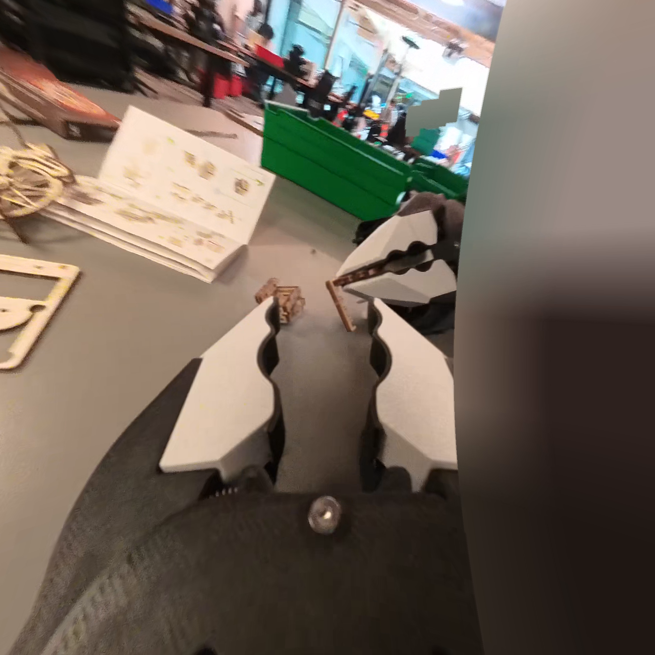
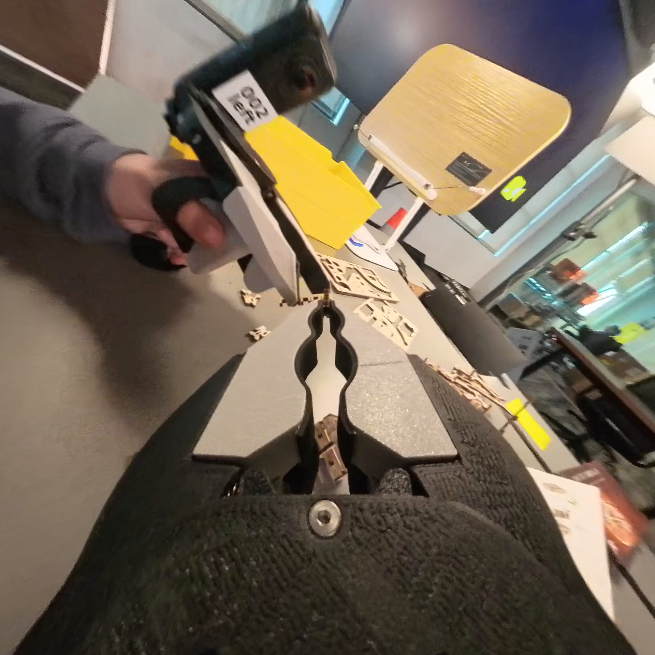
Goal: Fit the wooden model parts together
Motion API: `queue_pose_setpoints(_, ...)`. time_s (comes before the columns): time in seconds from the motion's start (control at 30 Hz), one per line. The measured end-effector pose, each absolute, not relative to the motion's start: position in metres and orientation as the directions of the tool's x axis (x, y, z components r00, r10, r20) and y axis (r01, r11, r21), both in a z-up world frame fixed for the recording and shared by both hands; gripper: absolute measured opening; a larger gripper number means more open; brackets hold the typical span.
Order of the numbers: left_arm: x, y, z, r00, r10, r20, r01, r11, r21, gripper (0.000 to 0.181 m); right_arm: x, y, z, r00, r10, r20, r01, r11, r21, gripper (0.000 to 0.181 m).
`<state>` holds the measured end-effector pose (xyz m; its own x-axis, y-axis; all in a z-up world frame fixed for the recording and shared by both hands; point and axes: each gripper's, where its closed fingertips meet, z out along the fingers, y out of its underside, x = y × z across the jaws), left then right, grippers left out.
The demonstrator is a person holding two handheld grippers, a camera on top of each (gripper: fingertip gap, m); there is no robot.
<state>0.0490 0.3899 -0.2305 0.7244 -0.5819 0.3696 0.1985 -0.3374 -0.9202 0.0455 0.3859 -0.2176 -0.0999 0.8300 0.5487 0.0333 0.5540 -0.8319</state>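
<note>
Left wrist view: my left gripper (image 1: 320, 312) gapes empty; my right gripper (image 1: 342, 280) pinches a thin wooden strip (image 1: 343, 308) by its end. It may twist loose or snap if pressed against the small assembly (image 1: 289, 304).

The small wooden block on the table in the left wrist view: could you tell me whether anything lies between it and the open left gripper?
Nothing visible does. The left gripper is open, and the small wooden block sits just past its left fingertip on the bare grey table. The notched strip, held by the right gripper, hangs off to the right.
</note>
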Motion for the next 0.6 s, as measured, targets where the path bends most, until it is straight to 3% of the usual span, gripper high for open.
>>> queue_pose_setpoints(0.17,0.045,0.399,-0.234,0.887,-0.439,0.146,0.04,-0.243,-0.969,0.04,0.041,0.394,-0.216,-0.015,0.793,0.609,0.076,0.608,-0.79,0.001)
queue_pose_setpoints(0.47,0.047,0.404,-0.237,0.925,-0.379,0.02,-0.07,-0.222,-0.973,0.008,0.037,0.39,-0.218,0.012,0.716,0.698,0.105,0.693,-0.713,0.001)
queue_pose_setpoints(0.6,0.044,0.404,-0.241,0.935,-0.355,-0.016,-0.105,-0.231,-0.967,0.004,0.037,0.388,-0.221,-0.003,0.699,0.716,0.112,0.711,-0.694,0.001)
